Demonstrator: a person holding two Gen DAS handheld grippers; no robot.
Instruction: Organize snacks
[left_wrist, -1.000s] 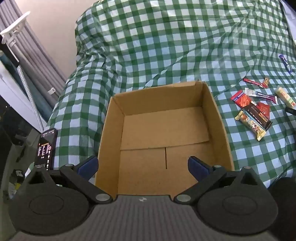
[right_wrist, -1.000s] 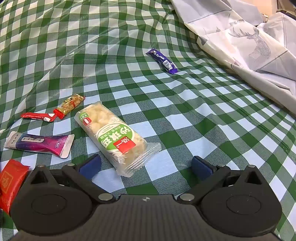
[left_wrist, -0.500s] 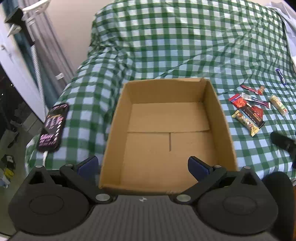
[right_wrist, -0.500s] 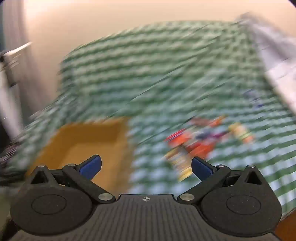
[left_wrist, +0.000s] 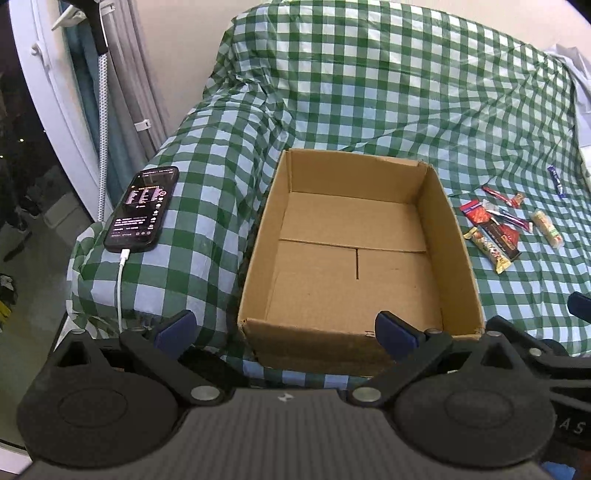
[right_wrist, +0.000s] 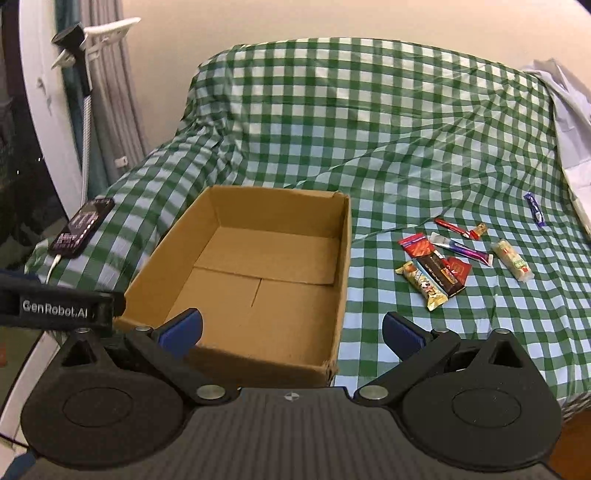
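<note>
An open cardboard box (left_wrist: 258, 258) (right_wrist: 341, 258) with nothing in it sits on a green checked cloth (left_wrist: 388, 92) (right_wrist: 388, 110). To its right lie several snacks: a yellow bar (right_wrist: 423, 284), a dark chocolate bar (right_wrist: 439, 273), red packets (right_wrist: 415, 245), a purple stick (right_wrist: 461, 249), a white-green rice cracker pack (right_wrist: 513, 260) (left_wrist: 548, 230) and, farther off, a small blue bar (right_wrist: 535, 209) (left_wrist: 556, 179). My left gripper (left_wrist: 284, 330) stands open before the box's near wall. Over the box's near right corner, my right gripper (right_wrist: 291, 332) is open too. Neither holds anything.
A black phone (left_wrist: 142, 208) (right_wrist: 82, 228) on a white charging cable lies on the cloth left of the box. Curtains and a white frame (left_wrist: 55, 110) stand at far left. White printed fabric (right_wrist: 569, 122) lies at the right. The bed's front edge runs just below the box.
Both grippers have drawn back and up from the bed. The right one swung away from the rice cracker pack to a wide view of box and snacks. Nothing was picked up.
</note>
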